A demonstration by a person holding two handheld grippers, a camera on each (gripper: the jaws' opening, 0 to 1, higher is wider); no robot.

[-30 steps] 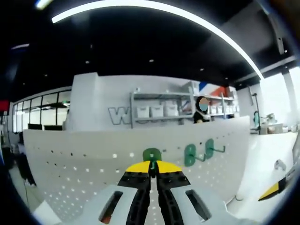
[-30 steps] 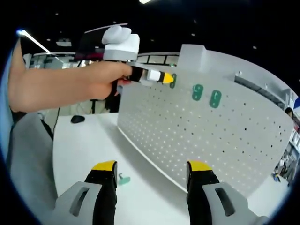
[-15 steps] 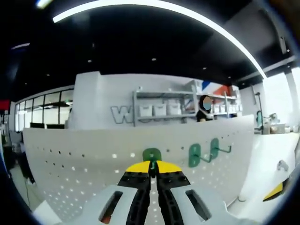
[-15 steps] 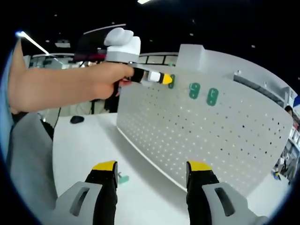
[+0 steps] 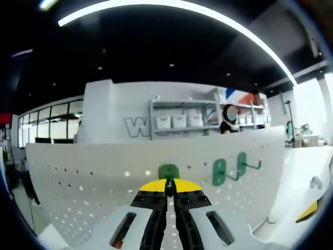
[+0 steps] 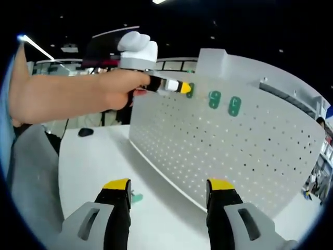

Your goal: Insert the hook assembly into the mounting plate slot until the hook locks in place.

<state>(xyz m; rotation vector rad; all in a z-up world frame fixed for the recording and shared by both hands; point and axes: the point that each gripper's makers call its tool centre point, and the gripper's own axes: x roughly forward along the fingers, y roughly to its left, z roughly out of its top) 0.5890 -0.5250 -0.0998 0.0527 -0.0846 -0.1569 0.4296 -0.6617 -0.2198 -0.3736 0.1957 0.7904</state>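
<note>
You are holding the left claw pinched tight on the green hook assembly, which is sitting straight ahead of the yellow tips, pressed up against the white perforated mounting plate. In the right gripper view the same left claw is reaching in from the left, gripped by your hand, with its long axis pointing roughly square into the plate's upper edge, where the hook is meeting the mounting plate.

That is the relation the next push is turning on: the hook is lying dead in line with the claw's axis, so I judge the drive should be going straight along that line, not sideways. Whether the hook is already seated and locked, I cannot tell.

Two more green hooks are hanging on the plate to its right.

Your right claw is standing wide open, holding nothing, low over the white desk and well apart from the hook, beside a small green piece lying on the desk.
</note>
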